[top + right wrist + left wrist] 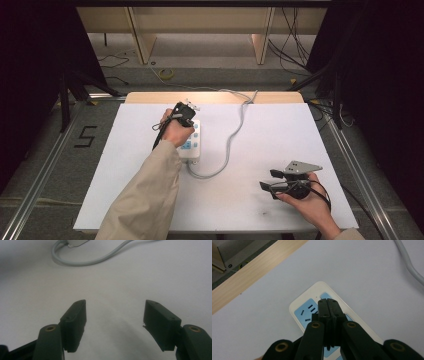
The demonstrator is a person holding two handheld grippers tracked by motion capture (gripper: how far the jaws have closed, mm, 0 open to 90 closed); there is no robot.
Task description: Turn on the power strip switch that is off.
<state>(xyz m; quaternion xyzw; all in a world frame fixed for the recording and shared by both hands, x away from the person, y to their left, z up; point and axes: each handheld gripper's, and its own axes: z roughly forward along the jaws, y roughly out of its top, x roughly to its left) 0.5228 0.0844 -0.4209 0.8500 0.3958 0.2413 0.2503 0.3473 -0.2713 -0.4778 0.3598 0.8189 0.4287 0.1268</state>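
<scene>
A white power strip (193, 145) with light blue socket panels lies on the white table (280, 135), left of centre. My left gripper (188, 121) points down at its far end, jaws shut together with nothing between them. In the left gripper view the shut tips (328, 301) hover over a blue socket panel of the power strip (305, 303); whether they touch it I cannot tell. My right gripper (267, 180) rests low at the near right, open and empty. The right gripper view has its jaws (115, 315) wide apart over bare table.
The strip's grey cable (232, 135) curves from its near end across the middle and off the far edge; the same cable (82, 262) loops ahead of the right gripper. A wooden strip (215, 97) borders the table's far side. Shelving and loose cables lie on the floor beyond.
</scene>
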